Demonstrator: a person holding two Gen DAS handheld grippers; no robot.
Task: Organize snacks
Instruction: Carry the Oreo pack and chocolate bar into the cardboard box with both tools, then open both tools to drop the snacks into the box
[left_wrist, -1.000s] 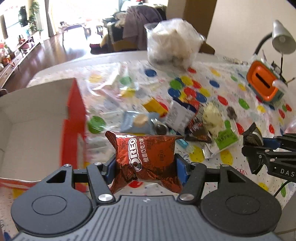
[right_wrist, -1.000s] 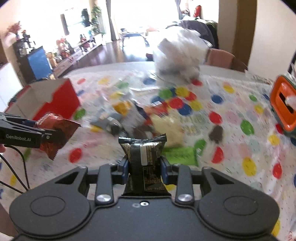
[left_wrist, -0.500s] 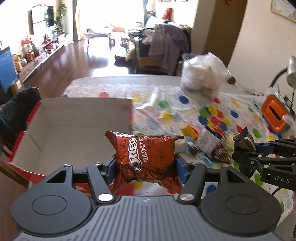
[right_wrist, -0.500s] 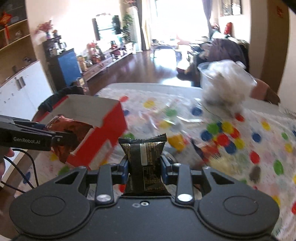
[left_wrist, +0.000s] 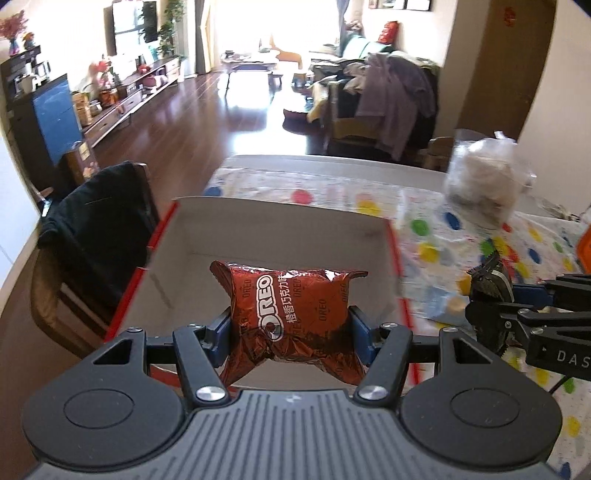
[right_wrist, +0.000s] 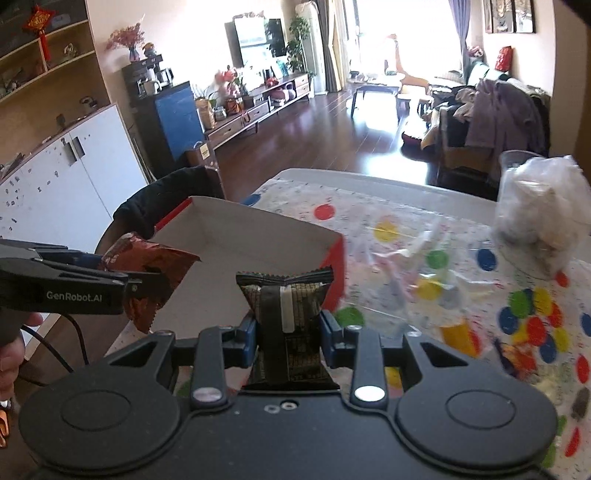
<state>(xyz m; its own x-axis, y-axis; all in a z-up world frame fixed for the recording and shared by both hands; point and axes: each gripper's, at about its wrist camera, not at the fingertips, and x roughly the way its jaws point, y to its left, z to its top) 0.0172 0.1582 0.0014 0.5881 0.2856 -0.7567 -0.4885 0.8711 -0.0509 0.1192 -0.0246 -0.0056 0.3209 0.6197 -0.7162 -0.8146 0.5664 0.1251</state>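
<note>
Swinging over from the snack pile, both grippers now reach the box (left_wrist: 391, 251) (empty): left gripper (left_wrist: 290, 326) clamps the Oreo pack (left_wrist: 291, 306), right gripper (right_wrist: 288, 332) a dark packet (right_wrist: 286, 306); release comes next.

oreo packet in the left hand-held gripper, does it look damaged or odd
The Oreo packet is pinched at its waist by the left hand-held gripper, so its foil is crumpled and its ends flare out. No tear or spill shows. It hangs over the open box.

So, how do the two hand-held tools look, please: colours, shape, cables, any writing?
Both are black plastic with blue finger pads and silver screws on two round lobes. The left tool has a ribbed grey top; its side reads "GenRobot.AI", and a black cable hangs beneath. The right tool has a smooth black top; its side shows "DAS", the rest cut off.
</note>
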